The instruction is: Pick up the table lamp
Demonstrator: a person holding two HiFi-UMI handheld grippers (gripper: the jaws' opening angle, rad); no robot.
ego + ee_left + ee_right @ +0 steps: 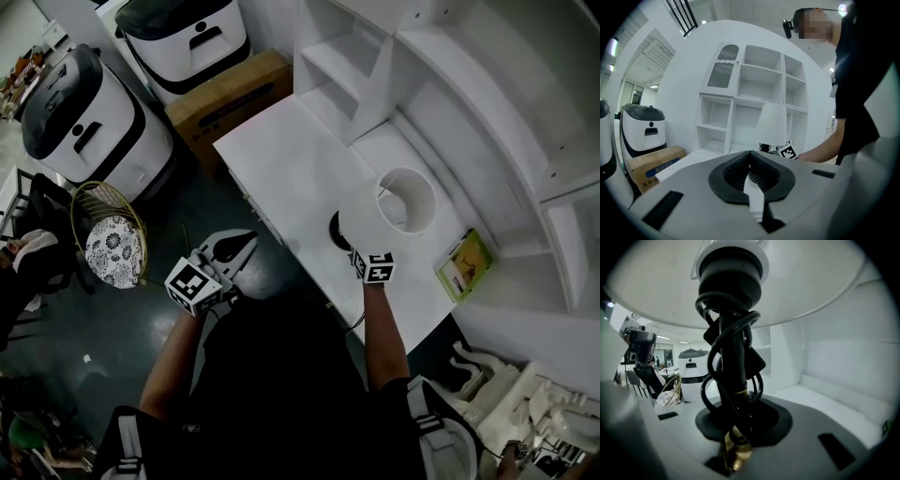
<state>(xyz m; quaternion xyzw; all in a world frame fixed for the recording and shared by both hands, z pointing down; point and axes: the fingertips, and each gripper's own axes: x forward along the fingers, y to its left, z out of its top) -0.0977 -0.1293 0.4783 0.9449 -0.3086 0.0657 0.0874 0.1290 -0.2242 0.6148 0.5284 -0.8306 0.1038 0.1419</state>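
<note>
The table lamp (392, 204) has a white cone shade and a thin black stem (733, 357) with black cord wound round it and a brass fitting low down. Its dark base (335, 231) shows just over the white table (291, 169). My right gripper (361, 246) is shut on the stem under the shade; in the right gripper view the stem runs down between the jaws (736, 427). My left gripper (246, 246) hangs off the table's left edge, shut and holding nothing (750, 173). The shade (772, 123) shows ahead of it.
A white shelf unit (487, 103) wraps the table's far side. A green booklet (466, 264) lies by the right end. A cardboard box (230, 94), two white machines (89, 117) and a wire chair (108, 239) stand on the dark floor at left.
</note>
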